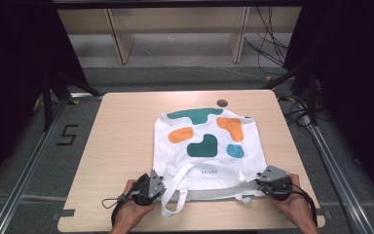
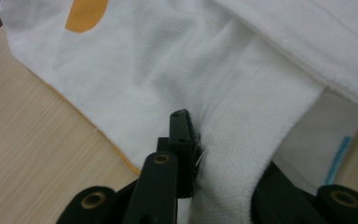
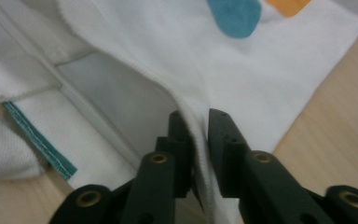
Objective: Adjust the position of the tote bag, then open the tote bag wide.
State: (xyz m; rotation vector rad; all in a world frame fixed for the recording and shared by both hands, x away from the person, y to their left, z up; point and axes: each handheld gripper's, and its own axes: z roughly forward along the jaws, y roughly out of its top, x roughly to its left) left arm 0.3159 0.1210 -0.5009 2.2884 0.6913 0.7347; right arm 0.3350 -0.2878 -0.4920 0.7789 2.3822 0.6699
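Each hand-held gripper, left (image 1: 157,181) and right (image 1: 262,178), pinches the tote bag's (image 1: 202,146) near edge, cloth hiding one left jaw.

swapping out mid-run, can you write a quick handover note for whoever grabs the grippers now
Left gripper: shut on the tote bag, pinching the cloth at the near-left corner of its mouth, beside the handle.
Right gripper: shut on the tote bag's rim at the near-right corner; the hem runs between its jaws.
Tote bag: lies flat on the wooden table, print side up, mouth toward the person, handles loose at the near edge.
Done: both near corners are gripped.
Left: nothing is lifted or folded yet; the next move is probably lifting or folding by these corners, keeping both grips even.
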